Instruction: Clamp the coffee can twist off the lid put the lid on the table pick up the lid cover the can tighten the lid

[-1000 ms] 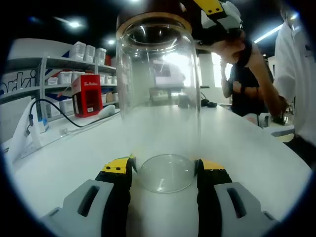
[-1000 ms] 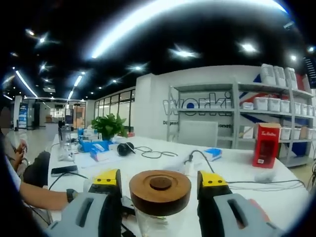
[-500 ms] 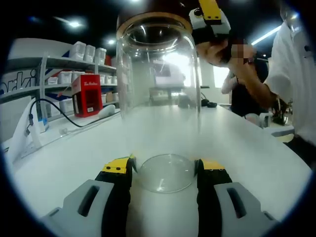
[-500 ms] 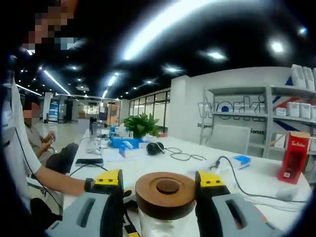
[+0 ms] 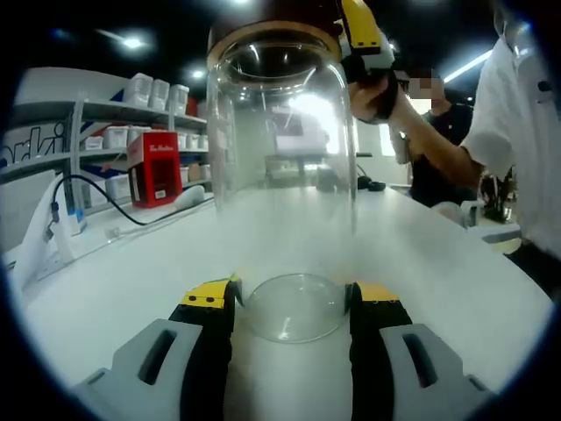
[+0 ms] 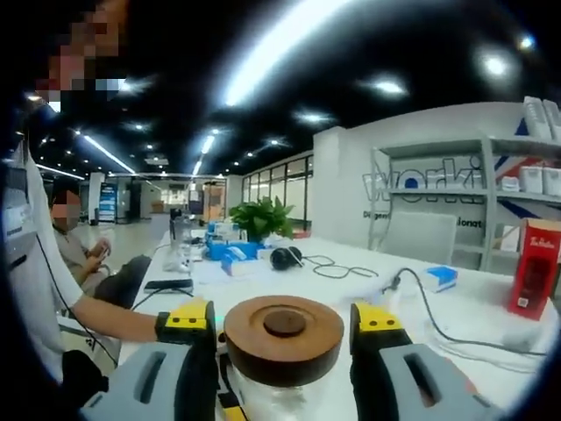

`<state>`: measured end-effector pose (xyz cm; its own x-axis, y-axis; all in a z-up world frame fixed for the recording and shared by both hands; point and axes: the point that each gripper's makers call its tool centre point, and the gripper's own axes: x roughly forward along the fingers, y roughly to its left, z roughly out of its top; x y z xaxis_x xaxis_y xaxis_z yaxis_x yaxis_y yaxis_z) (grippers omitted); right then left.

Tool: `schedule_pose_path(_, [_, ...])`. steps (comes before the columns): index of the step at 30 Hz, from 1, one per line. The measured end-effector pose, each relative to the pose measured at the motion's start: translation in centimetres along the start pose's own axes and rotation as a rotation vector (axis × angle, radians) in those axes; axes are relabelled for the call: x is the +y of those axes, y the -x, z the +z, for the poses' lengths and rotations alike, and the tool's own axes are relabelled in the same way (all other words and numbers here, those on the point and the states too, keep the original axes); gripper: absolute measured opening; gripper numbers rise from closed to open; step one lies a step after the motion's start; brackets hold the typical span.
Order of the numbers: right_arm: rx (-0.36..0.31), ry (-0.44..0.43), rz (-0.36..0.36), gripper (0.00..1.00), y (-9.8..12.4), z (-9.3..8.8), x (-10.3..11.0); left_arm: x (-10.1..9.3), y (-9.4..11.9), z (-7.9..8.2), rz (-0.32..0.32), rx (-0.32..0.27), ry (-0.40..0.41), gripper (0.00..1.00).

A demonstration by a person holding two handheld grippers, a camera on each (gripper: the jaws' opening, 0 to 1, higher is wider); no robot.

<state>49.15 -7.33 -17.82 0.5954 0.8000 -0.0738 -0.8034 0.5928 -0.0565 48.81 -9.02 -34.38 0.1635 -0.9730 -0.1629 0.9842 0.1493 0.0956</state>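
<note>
A tall clear glass can (image 5: pixel 280 175) stands upright on the white table (image 5: pixel 438 263). My left gripper (image 5: pixel 292 303) is shut on its base, with a yellow-tipped jaw against each side. A round wooden lid (image 5: pixel 272 33) sits on the can's mouth. In the left gripper view my right gripper (image 5: pixel 364 31) is at the lid's right edge, held in a person's hand. In the right gripper view the wooden lid (image 6: pixel 283 329), with its small centre knob, lies between the jaws of my right gripper (image 6: pixel 282 316), which is shut on it. The glass can (image 6: pixel 280 399) shows below the lid.
A red box (image 5: pixel 154 168) and white tubs sit on shelves at the left, with a black cable (image 5: pixel 96 197) trailing onto the table. A person in white (image 5: pixel 526 132) stands at the right. Farther along the table are headphones (image 6: pixel 285 257), a phone (image 6: pixel 168 284) and a plant (image 6: pixel 263 219).
The right gripper and its hand have turned and drawn in closer over the lid; the room behind has shifted in the right gripper view. Can and left gripper have stayed still.
</note>
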Motion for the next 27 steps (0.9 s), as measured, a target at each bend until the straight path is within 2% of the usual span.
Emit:
schedule_pose_path(7, [0.018, 0.039, 0.094, 0.56, -0.5, -0.5, 0.4, 0.2, 0.0, 0.0, 0.001, 0.0, 0.0, 0.44])
schedule_pose_path(10, [0.031, 0.037, 0.104, 0.55, -0.8, -1.0, 0.4, 0.2, 0.0, -0.1, 0.001, 0.0, 0.001, 0.44])
schedule_pose_path(27, [0.02, 0.011, 0.067, 0.53, -1.0, -1.3, 0.2, 0.5, 0.1, -0.2, 0.001, 0.0, 0.0, 0.44])
